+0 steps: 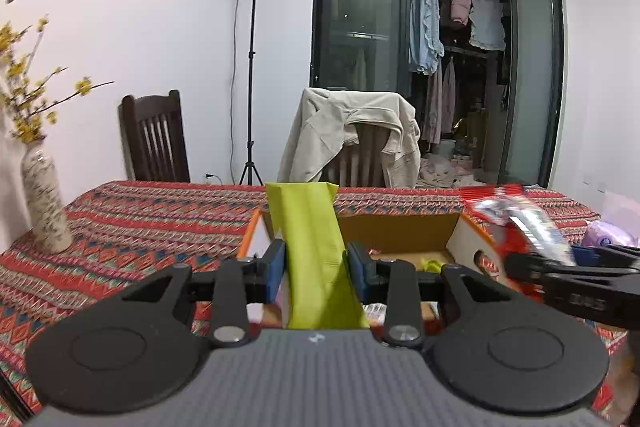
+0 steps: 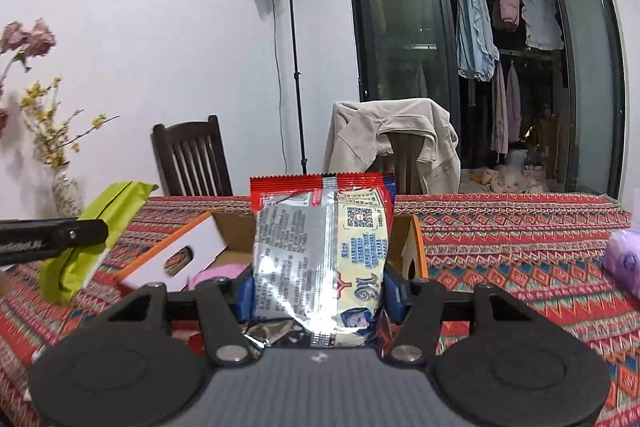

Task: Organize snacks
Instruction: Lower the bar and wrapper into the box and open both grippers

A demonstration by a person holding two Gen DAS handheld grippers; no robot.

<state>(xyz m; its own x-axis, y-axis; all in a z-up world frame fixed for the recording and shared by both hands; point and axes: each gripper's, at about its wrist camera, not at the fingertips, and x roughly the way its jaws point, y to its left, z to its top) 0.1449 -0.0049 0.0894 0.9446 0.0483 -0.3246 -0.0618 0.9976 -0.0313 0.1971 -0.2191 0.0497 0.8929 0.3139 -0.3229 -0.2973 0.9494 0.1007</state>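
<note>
My left gripper (image 1: 316, 265) is shut on a lime-green snack packet (image 1: 316, 247) and holds it upright above the near edge of an open cardboard box (image 1: 400, 227). The packet also shows in the right wrist view (image 2: 96, 231). My right gripper (image 2: 318, 291) is shut on a red and silver snack bag (image 2: 320, 247), held upright in front of the box (image 2: 192, 247). That bag shows at the right of the left wrist view (image 1: 516, 223). Inside the box lie a few snacks, among them a pink item (image 2: 216, 273).
The table carries a red patterned cloth (image 1: 140, 219). A vase with yellow flowers (image 1: 44, 203) stands at the left. A purple packet (image 2: 622, 263) lies at the right. Two chairs, one draped with a beige jacket (image 1: 352, 139), and a light stand (image 1: 250, 67) are behind.
</note>
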